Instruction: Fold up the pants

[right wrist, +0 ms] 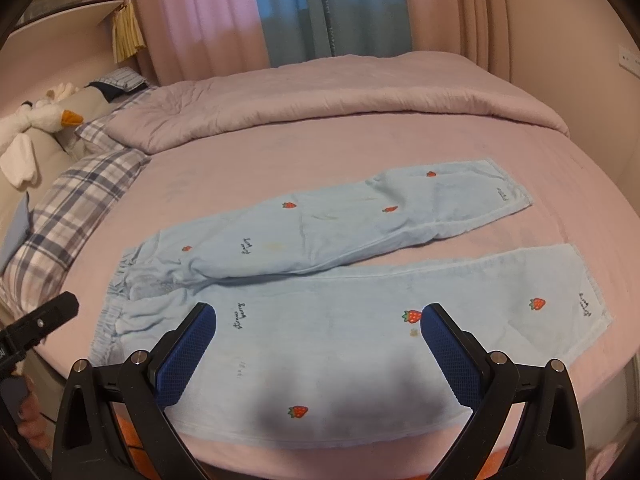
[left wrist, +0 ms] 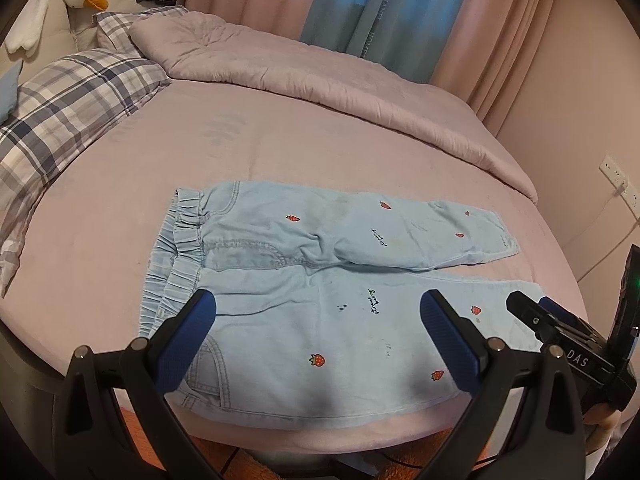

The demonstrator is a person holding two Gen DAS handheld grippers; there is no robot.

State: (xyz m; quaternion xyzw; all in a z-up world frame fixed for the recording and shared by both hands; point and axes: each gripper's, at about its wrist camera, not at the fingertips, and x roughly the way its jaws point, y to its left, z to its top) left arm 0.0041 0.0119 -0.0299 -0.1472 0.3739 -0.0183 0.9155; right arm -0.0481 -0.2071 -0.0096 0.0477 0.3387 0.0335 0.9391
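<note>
Two grippers, left gripper [left wrist: 318,336] and right gripper [right wrist: 318,344], hover spread wide and empty over the near leg of the pants [left wrist: 320,280] lying flat ahead on the bed [left wrist: 280,140]; light, limp cloth, likely best pinched at waistband and hem.

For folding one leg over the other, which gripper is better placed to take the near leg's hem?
Right. The right gripper hangs open over the near leg's lower half, nearer its hem; the left gripper sits open up by the waistband of the pants.
</note>
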